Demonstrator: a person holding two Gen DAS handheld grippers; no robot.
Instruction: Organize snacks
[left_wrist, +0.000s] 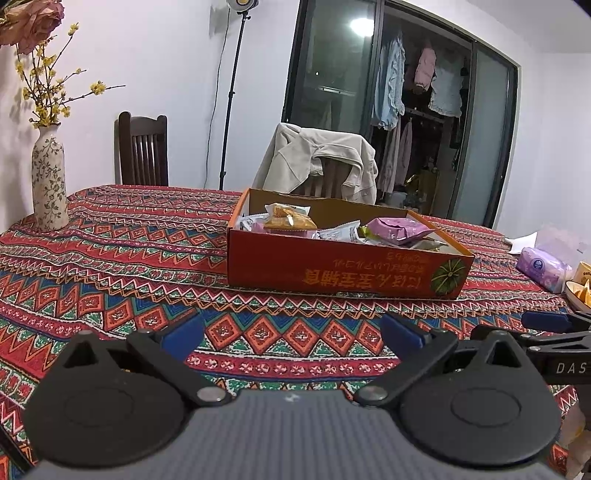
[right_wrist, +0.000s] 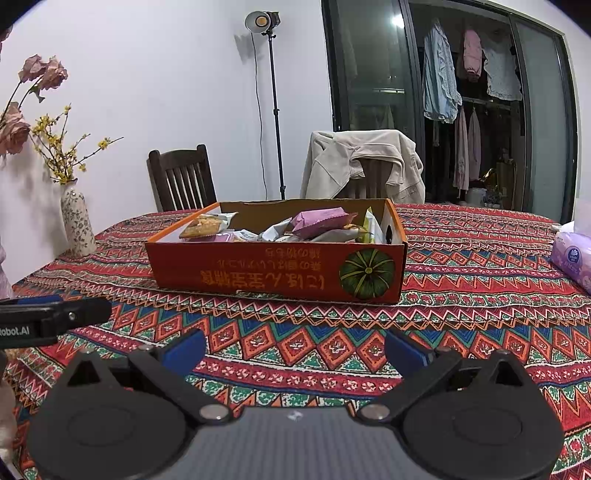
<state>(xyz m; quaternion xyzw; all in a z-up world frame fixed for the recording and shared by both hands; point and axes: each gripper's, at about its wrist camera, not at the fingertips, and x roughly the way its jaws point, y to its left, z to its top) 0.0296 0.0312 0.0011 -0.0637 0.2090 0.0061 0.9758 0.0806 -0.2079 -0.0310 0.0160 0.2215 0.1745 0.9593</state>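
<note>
The orange cardboard box (right_wrist: 275, 275) holds mixed snack packets (right_wrist: 317, 221) — bare tablecloth (right_wrist: 295, 343) lies before both empty, spread-fingered grippers, left (left_wrist: 291, 334) and right (right_wrist: 295, 349).

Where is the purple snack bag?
In both views, the purple snack bag lies atop other snacks inside the orange box, toward its right end.

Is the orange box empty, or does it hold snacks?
Holds snacks: the orange box is open-topped, with a purple packet and other wrappers showing above its rim.
</note>
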